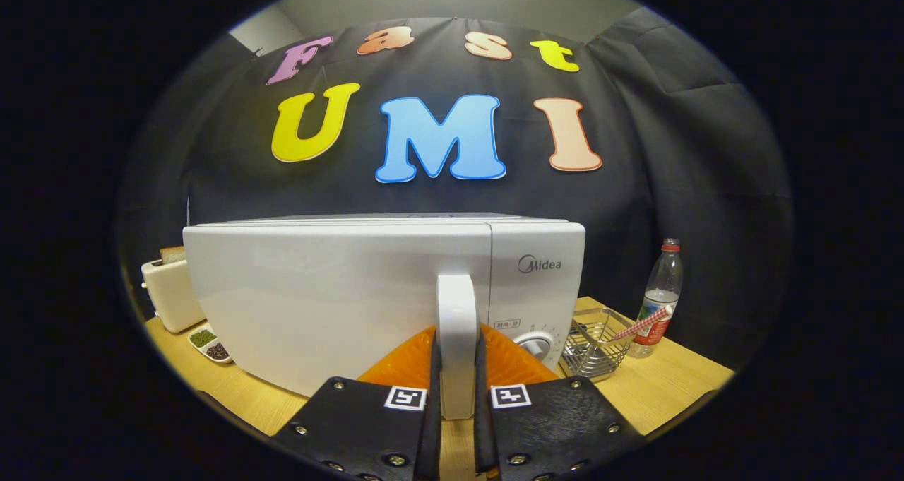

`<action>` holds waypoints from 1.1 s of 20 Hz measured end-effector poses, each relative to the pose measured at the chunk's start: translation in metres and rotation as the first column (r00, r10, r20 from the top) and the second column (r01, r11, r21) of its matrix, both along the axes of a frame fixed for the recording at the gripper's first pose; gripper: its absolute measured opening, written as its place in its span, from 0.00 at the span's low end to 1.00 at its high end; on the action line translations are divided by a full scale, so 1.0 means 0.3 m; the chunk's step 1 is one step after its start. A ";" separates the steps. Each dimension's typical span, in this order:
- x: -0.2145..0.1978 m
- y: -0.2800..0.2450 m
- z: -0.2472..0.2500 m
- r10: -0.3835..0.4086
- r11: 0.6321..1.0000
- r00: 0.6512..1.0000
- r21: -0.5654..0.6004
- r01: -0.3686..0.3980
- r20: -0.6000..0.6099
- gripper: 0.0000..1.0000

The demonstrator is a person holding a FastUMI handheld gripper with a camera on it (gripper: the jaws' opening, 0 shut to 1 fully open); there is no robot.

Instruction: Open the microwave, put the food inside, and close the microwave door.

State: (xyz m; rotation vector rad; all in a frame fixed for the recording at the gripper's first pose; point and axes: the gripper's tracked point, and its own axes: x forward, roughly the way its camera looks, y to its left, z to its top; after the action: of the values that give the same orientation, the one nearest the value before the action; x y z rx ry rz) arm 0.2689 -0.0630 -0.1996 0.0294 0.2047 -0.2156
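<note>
A white microwave (pixel 339 297) stands on the wooden table (pixel 664 389), its door closed flush with the body. The door's upright white handle (pixel 457 325) runs down between my two fingers. My gripper (pixel 457 389) is shut on that handle, one finger pressed against each side of it. The control panel with a round knob (pixel 534 343) sits just right of the handle. No food item can be made out near the fingers.
A white toaster (pixel 169 290) with bread in its slot stands left of the microwave. A small divided dish (pixel 210 345) with dark fillings lies in front of the toaster. Right of the microwave are a wire basket (pixel 597 343) holding a striped straw and a water bottle (pixel 658 297).
</note>
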 end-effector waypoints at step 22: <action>-0.536 0.392 0.049 0.327 0.944 0.944 0.036 -0.328 0.041 0.11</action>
State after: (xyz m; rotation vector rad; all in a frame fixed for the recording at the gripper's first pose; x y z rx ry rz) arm 0.1082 0.0546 -0.1850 0.0409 0.1766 0.1221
